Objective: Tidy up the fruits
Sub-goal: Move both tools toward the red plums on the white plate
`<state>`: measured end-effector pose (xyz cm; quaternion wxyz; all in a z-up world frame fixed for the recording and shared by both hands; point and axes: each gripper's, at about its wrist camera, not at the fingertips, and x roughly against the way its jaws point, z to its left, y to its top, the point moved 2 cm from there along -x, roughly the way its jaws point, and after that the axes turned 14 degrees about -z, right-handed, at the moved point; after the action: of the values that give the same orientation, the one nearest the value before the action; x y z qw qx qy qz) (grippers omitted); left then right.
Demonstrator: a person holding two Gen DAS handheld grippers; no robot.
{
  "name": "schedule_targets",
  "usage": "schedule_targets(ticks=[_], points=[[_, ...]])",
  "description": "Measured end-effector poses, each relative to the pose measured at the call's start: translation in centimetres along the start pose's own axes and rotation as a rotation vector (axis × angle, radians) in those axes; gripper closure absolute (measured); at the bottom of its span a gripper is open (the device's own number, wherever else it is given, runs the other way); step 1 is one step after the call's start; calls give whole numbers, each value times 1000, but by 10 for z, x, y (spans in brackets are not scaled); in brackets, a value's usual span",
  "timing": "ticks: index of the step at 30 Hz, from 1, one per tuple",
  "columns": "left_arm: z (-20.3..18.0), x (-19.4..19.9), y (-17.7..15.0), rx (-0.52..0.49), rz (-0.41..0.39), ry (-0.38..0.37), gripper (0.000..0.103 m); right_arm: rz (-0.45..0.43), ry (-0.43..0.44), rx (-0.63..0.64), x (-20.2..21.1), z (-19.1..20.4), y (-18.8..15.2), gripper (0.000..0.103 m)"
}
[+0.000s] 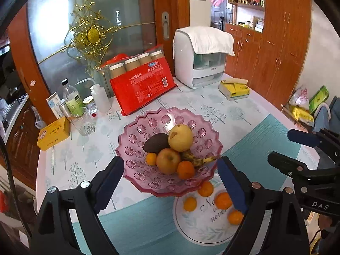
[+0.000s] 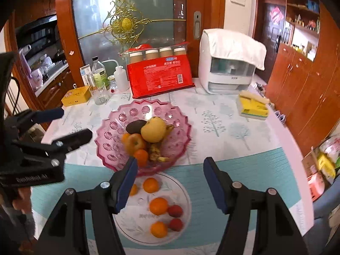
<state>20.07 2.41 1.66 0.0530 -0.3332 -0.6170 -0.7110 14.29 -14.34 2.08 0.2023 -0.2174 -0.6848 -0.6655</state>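
A pink fruit bowl (image 1: 136, 131) (image 2: 110, 133) in the table's middle holds a yellow pear (image 1: 180, 138) (image 2: 153, 129), a dark avocado (image 1: 156, 142), an apple (image 1: 167, 160) (image 2: 135, 143), a banana (image 1: 197, 159), and oranges (image 1: 185, 170). A clear plate (image 2: 182, 193) (image 1: 191, 229) in front of it holds several oranges (image 2: 158, 206) and two red fruits (image 2: 175, 210). My left gripper (image 1: 171, 182) is open and empty above the bowl's near rim. My right gripper (image 2: 170, 182) is open and empty above the plate.
Behind the bowl stand a red pack of paper cups (image 1: 142, 85), bottles and a glass (image 1: 84, 123), a yellow box (image 1: 53, 136), a white appliance under a cloth (image 1: 201, 57) and a tissue pack (image 1: 233, 89). Wooden cabinets stand at right.
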Motion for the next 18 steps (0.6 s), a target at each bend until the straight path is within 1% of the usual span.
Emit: schedule_targets(ticks=[2, 4, 8, 16, 18], points=[[-3, 5, -4, 14, -6, 19, 14, -6, -6, 26, 6, -2, -6, 38], [-8, 8, -10, 30, 4, 22, 14, -7, 13, 32, 11, -5, -13, 38], [-20, 6, -24, 34, 37, 34, 14, 24, 31, 23, 12, -12, -32, 38], [-56, -15, -66, -19, 137, -10, 14, 69, 66, -4, 3, -27, -82, 39], [-65, -26, -80, -25, 183, -25, 14, 90, 73, -10, -2, -30, -94, 42]])
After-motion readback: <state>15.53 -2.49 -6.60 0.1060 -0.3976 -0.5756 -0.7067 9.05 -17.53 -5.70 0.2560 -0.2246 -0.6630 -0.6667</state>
